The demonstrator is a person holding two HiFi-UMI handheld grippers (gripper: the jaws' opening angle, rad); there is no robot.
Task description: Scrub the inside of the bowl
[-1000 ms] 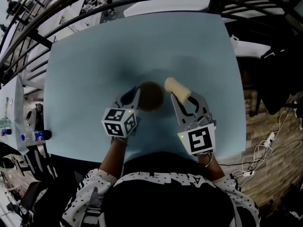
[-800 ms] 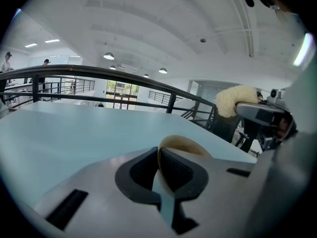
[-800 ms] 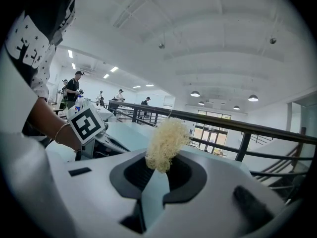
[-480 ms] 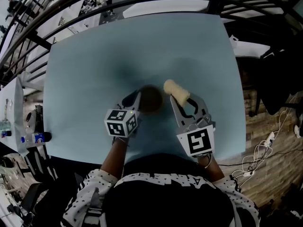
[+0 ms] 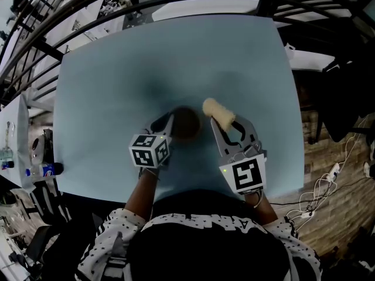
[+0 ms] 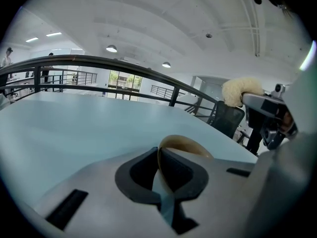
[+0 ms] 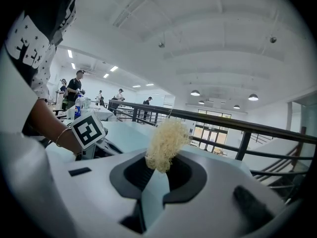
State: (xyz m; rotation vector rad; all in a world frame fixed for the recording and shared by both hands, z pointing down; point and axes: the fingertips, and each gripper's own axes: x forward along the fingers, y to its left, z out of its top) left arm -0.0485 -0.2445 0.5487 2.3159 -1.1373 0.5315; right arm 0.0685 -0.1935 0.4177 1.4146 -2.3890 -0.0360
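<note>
A dark brown bowl [image 5: 186,122] rests on the pale blue table [image 5: 117,81], near the front middle. My left gripper [image 5: 170,120] is shut on the bowl's near-left rim; in the left gripper view the tan rim [image 6: 179,145] sits pinched between the jaws. My right gripper [image 5: 222,122] is shut on a pale yellow fibrous scrubber [image 5: 217,112], which sticks out just right of the bowl and slightly above it. In the right gripper view the scrubber [image 7: 166,144] rises from between the closed jaws, with the left gripper's marker cube [image 7: 88,129] to its left.
A black railing [image 5: 146,4] runs beyond the table's far edge. A side table at the left holds bottles [image 5: 44,169]. Cables lie on the wooden floor [image 5: 328,174] at the right. The person's patterned sleeves fill the bottom of the head view.
Both grippers and the bowl shifted only slightly; the bowl sits a touch nearer the left gripper than a second ago. Grips are unchanged.
</note>
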